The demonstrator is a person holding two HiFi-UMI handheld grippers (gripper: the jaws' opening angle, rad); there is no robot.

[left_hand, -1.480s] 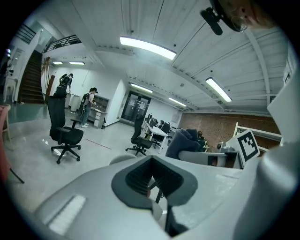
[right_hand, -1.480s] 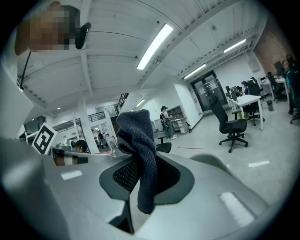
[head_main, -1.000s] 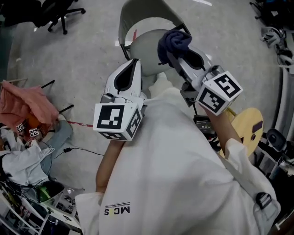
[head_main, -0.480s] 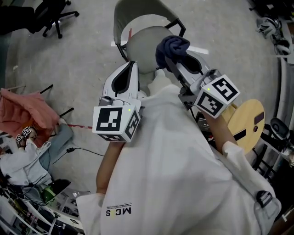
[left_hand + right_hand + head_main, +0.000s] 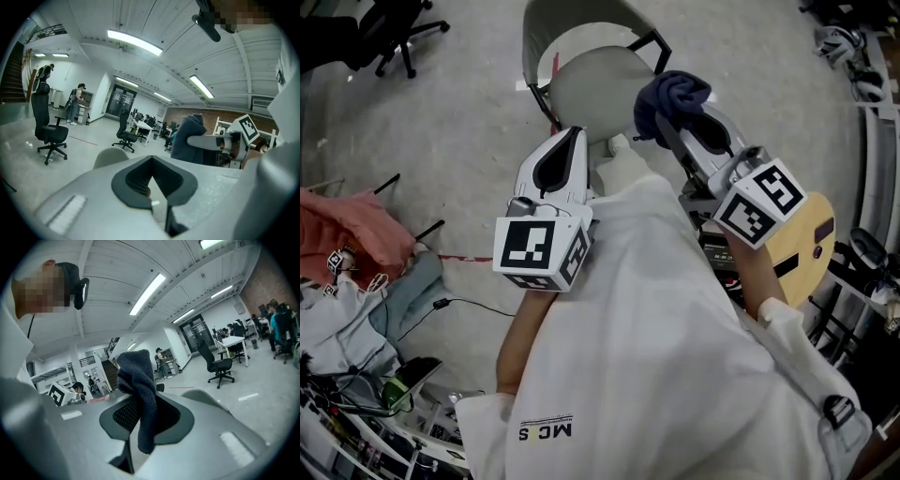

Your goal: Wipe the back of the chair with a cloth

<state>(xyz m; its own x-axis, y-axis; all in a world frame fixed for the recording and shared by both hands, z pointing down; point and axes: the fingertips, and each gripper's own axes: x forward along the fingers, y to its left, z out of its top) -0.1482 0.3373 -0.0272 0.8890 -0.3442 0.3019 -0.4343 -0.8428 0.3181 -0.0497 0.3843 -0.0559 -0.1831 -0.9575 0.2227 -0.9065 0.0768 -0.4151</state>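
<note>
There is one cloth [image 5: 673, 97], dark blue and bunched. It is pinched between the fingers [image 5: 123, 414] of the right gripper [image 5: 675, 127], with a wad standing above the tips and a tail hanging down between them. In the head view it sits in the air over the right edge of the seat of the one grey chair [image 5: 586, 84], whose curved back lies on the far side, apart from the cloth.

There are two grippers, each with one marker cube. The left gripper [image 5: 573, 136] is just left of the right one, pointing at the near edge of the seat. Its fingers [image 5: 140, 187] are pressed together with nothing between them. From its own view the cloth [image 5: 187, 140] shows to the right and the grey chair [image 5: 108, 157] beyond the tips.

Both grippers reach out past the person's white sleeves [image 5: 675, 328]. On the floor [image 5: 469, 122], one black office chair [image 5: 389, 37] stands far left, one pile of pink fabric [image 5: 352, 234] lies at the left, and one round wooden disc [image 5: 806, 246] sits at the right.

Against half a second ago, the right gripper and cloth have shifted slightly right relative to the seat. The grip is unchanged, and the left gripper has kept its place.
</note>
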